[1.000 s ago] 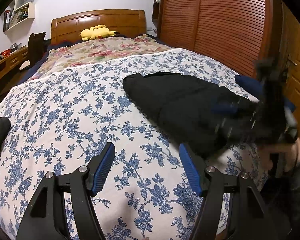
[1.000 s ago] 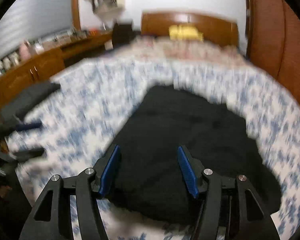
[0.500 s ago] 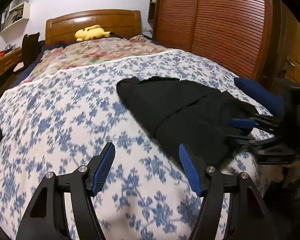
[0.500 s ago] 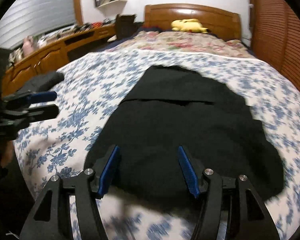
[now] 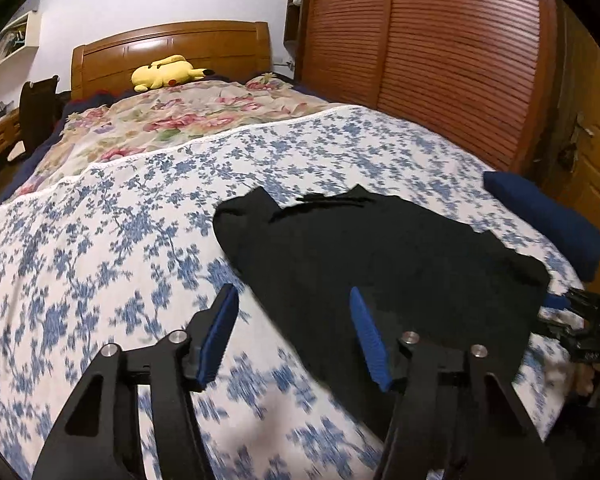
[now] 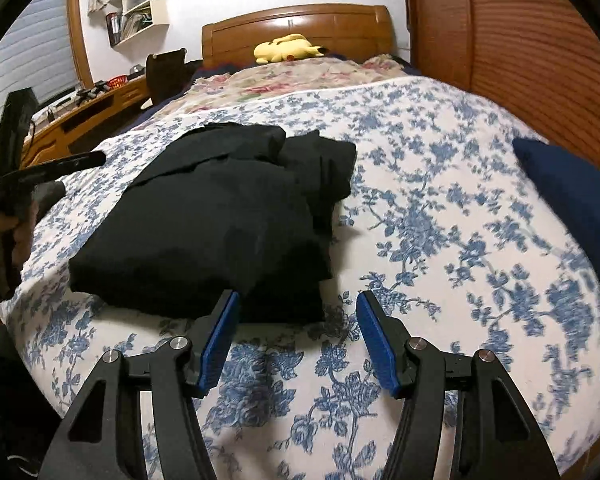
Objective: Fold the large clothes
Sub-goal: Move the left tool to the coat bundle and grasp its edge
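A black garment (image 5: 380,256) lies folded in a rough rectangle on the blue-flowered bedspread (image 5: 100,240), near the foot of the bed. My left gripper (image 5: 292,300) hovers over the garment's left edge. Its jaws are closing, and its blue pads (image 5: 216,336) press on nothing. The right wrist view shows the same garment (image 6: 220,216) from the other side. My right gripper (image 6: 298,300) stands open just short of its near right corner, with only bedspread between the fingers. Each gripper also appears in the other's view: the right gripper (image 5: 572,312) at the far right edge, the left gripper (image 6: 40,172) at the left in a hand (image 6: 4,232).
A dark blue cushion (image 6: 572,184) lies at the bed's right edge. A yellow plush toy (image 5: 166,72) rests by the wooden headboard (image 5: 172,44) on a pink-flowered quilt (image 5: 180,120). Slatted wooden wardrobe doors (image 5: 440,60) run along the right. A desk (image 6: 80,112) stands to the left.
Both grippers slid sideways along the foot of the bed. The left now sits over the garment's left edge with narrower jaws. The right went from the garment's middle to its right corner.
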Available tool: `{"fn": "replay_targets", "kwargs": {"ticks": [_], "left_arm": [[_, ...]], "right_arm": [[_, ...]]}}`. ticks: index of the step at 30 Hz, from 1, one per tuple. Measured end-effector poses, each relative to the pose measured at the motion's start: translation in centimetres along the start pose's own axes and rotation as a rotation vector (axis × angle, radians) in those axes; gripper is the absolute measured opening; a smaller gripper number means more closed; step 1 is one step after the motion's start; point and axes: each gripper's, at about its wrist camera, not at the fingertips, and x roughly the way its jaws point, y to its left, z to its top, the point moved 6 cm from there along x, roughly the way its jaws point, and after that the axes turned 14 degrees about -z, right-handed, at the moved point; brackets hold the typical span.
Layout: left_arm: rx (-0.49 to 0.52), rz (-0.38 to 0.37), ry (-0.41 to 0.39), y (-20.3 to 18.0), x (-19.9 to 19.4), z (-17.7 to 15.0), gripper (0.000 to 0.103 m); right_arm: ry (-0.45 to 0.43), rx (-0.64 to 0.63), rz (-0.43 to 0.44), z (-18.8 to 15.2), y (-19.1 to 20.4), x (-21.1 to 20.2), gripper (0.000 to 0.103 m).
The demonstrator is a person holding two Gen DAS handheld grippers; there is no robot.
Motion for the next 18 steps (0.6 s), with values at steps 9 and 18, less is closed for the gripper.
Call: {"fn": "replay_targets", "kwargs": {"ticks": [9, 18], "left_arm": [[-0.025, 0.042, 0.04, 3.1, 5.0, 2.2, 0.056], [-0.054, 0.085, 0.07, 6.8, 10.3, 4.5, 0.056]], "right_arm": [[0.003, -0.014, 0.043, 2.0, 0.5, 2.8, 0.062], [0.032, -0.021, 0.085, 2.0, 0.8, 5.4, 0.062]]}}
